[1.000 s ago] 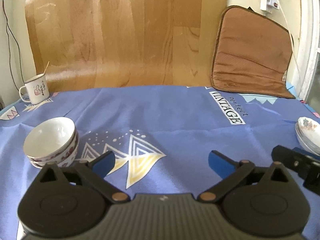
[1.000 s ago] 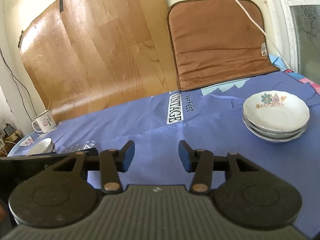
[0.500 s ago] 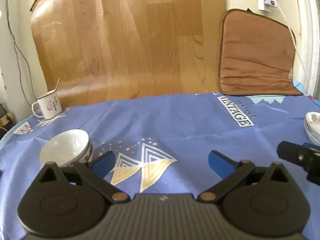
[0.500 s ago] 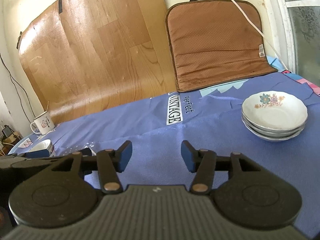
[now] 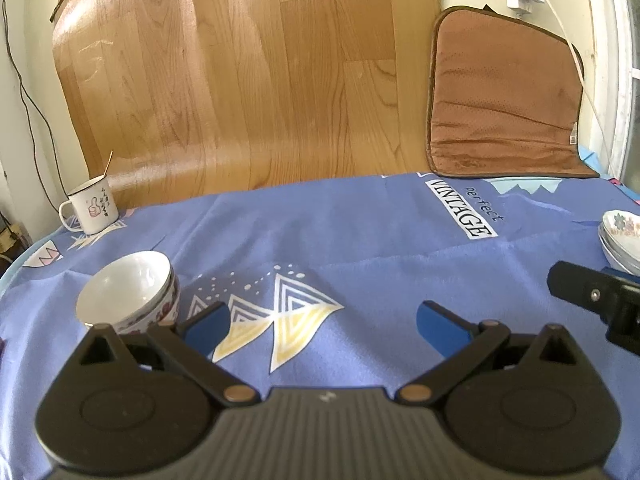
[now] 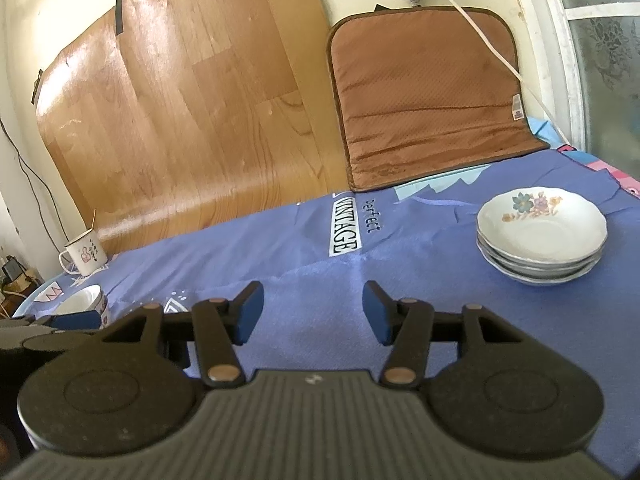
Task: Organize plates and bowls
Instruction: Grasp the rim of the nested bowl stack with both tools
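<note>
Plate stack on blue cloth, far R side, floral top plate, nothing touching it. Bowl stack nested, L side of cloth, tilted, just beyond L gripper's L finger. L gripper: jaws wide apart, empty, over triangle print. R gripper: jaws apart, empty, over bare cloth, well short of plates. Enamel mug at far L edge, w/ stick in it. Brown cushion + wood-look sheet against back wall.

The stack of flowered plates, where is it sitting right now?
In the right wrist view the stack of flowered plates sits on the blue tablecloth at the right, in front of the brown cushion and beyond the right tool.
</note>
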{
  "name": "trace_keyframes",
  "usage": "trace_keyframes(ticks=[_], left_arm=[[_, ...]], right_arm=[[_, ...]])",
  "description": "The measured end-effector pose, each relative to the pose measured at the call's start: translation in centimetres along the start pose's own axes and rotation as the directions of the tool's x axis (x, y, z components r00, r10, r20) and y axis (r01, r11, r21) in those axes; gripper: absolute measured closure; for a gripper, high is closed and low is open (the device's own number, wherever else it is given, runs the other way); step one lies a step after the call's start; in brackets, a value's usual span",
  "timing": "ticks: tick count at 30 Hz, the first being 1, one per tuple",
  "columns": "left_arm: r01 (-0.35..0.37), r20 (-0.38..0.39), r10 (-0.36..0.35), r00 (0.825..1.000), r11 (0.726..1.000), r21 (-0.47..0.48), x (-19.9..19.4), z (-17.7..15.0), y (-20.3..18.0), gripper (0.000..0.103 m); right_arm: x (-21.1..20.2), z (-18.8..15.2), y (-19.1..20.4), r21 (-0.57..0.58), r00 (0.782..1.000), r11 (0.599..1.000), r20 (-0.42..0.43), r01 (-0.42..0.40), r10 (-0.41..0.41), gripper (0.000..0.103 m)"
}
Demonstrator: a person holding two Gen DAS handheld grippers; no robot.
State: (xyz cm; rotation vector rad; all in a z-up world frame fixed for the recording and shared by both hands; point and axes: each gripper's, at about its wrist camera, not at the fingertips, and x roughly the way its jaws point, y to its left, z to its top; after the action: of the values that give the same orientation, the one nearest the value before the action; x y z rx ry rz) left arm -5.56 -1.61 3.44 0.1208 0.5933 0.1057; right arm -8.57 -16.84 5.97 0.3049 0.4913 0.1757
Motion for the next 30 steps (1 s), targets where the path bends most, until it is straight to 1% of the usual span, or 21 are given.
trace_keyframes(ticks=[5,10,13,17,20,24,28,30], left_arm=[[-0.007,0.002,0.007,1.0,1.0,-0.008,-0.3,-0.2,0.5,0.0],[-0.02,-0.016,0.02,1.0,0.999,-0.036,-0.5,-0.5,1.7,0.0],[-0.057,-0.034,0.056,0.998,0.997,-0.046,-0.6,-0.8,2.5,0.0],[-0.084,-0.036,0.081,0.996,0.994,-0.069,-0.9,-1.1,4.4,0.0],[-0.107,-0.038,0.104,0.994,0.989,-0.102,-1.2,-1.4,6.4,0.0],[-0.143,-0.04,0.139,0.99,0.977,-0.157,-1.7,-2.0,10.1,0.0],[-0.169,-0.058,0.159,0.985,0.958,-0.233,-1.5,-2.6,14.9,0.0],[-0.16,-0.062,0.148,0.987,0.945,-0.286,-1.4,-2.8,17.7,0.0]], right_arm=[[0.2,-0.1,0.4,-0.02,1.0,1.0,-0.01,-0.021,0.021,0.045],[0.3,-0.1,1.2,-0.032,0.999,0.999,-0.022,-0.04,0.04,0.045],[0.6,-0.1,2.2,-0.058,0.996,0.995,-0.043,-0.076,0.074,0.045],[1.0,-0.1,4.2,-0.106,0.991,0.986,-0.066,-0.126,0.12,0.045],[1.6,0.1,5.4,-0.118,0.984,0.98,-0.09,-0.16,0.15,0.045],[2.6,0.5,7.5,-0.147,0.976,0.968,-0.114,-0.204,0.188,0.045],[3.8,0.5,9.8,-0.178,0.962,0.951,-0.151,-0.253,0.228,0.046],[4.7,0.7,10.9,-0.187,0.952,0.941,-0.175,-0.281,0.249,0.046]])
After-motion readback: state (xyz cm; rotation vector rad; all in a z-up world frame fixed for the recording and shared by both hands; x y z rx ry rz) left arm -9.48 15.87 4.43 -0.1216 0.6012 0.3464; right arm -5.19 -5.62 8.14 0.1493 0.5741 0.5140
